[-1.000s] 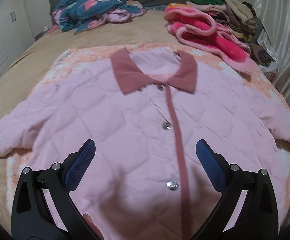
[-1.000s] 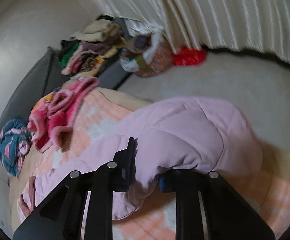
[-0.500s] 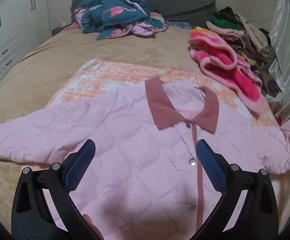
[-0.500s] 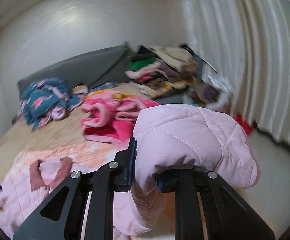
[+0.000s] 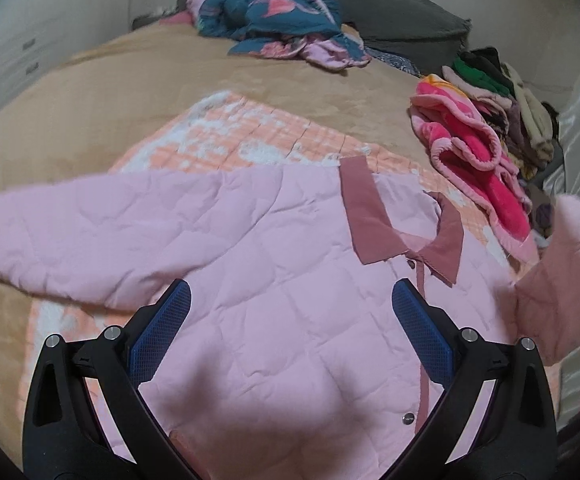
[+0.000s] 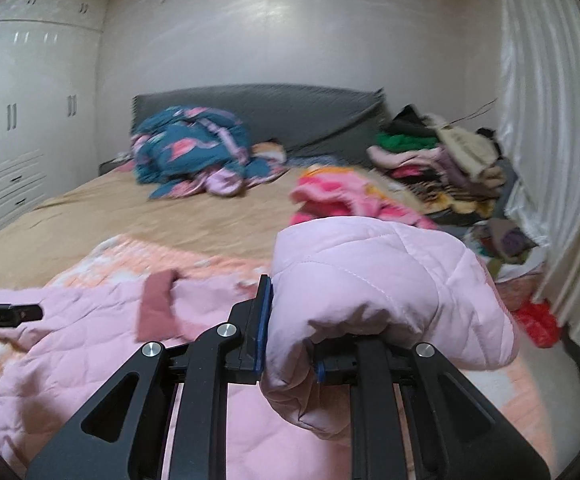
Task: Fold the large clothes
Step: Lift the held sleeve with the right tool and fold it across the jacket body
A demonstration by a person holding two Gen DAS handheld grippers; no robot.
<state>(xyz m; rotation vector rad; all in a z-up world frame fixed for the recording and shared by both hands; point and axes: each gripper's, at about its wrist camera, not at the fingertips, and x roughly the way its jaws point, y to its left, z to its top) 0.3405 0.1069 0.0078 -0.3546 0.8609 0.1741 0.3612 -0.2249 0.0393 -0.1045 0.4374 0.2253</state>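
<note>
A pink quilted jacket (image 5: pixel 282 312) with a dusty-rose collar (image 5: pixel 369 220) lies front-up on an orange checked blanket (image 5: pixel 250 136) on the bed. Its left sleeve (image 5: pixel 90 224) lies stretched out flat. My left gripper (image 5: pixel 290 304) is open and empty, hovering over the jacket's chest. My right gripper (image 6: pixel 290 344) is shut on the jacket's right sleeve (image 6: pixel 369 280), holding it lifted above the jacket body (image 6: pixel 70 344). The lifted sleeve also shows at the right edge of the left wrist view (image 5: pixel 561 272).
A teal patterned garment (image 5: pixel 274 12) lies bunched near the grey headboard (image 6: pixel 290 116). A pink fleece item (image 5: pixel 473 160) and a stack of clothes (image 5: pixel 505 92) sit along the bed's right side. White curtains (image 6: pixel 549 160) hang right; a white wardrobe (image 6: pixel 22 120) stands left.
My right gripper has carried the sleeve up and swung it in over the jacket. My left gripper has shifted left, so the collar now sits to its right.
</note>
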